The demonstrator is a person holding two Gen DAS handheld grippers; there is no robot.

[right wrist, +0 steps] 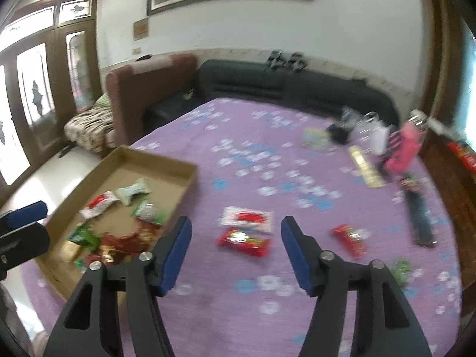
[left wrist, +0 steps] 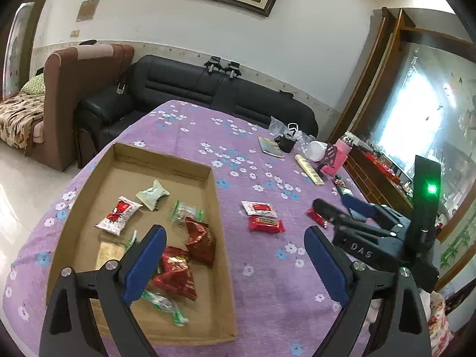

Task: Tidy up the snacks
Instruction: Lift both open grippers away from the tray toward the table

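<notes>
A shallow cardboard tray (left wrist: 219, 208) lies on the purple flowered cloth and holds several wrapped snacks: red (left wrist: 199, 238), white-and-red (left wrist: 117, 214), pale (left wrist: 153, 193) and green-ended (left wrist: 186, 212). My left gripper (left wrist: 235, 230) hangs open and empty over the tray's right wall. On the cloth right of the tray lie a white-and-red packet (right wrist: 247, 218), a red packet (right wrist: 244, 241) and a smaller red one (right wrist: 349, 239). My right gripper (right wrist: 236, 220) is open and empty above the first two. In the left wrist view the right gripper (left wrist: 333, 202) sits beside the small red packet (left wrist: 315, 215).
Clutter fills the table's far right: a pink bottle (left wrist: 339, 156), a phone (left wrist: 270, 147), a yellow stick (left wrist: 309, 169) and plastic bags. A green wrapper (right wrist: 400, 267) lies near the right edge. A black sofa (left wrist: 208, 89) stands behind the table.
</notes>
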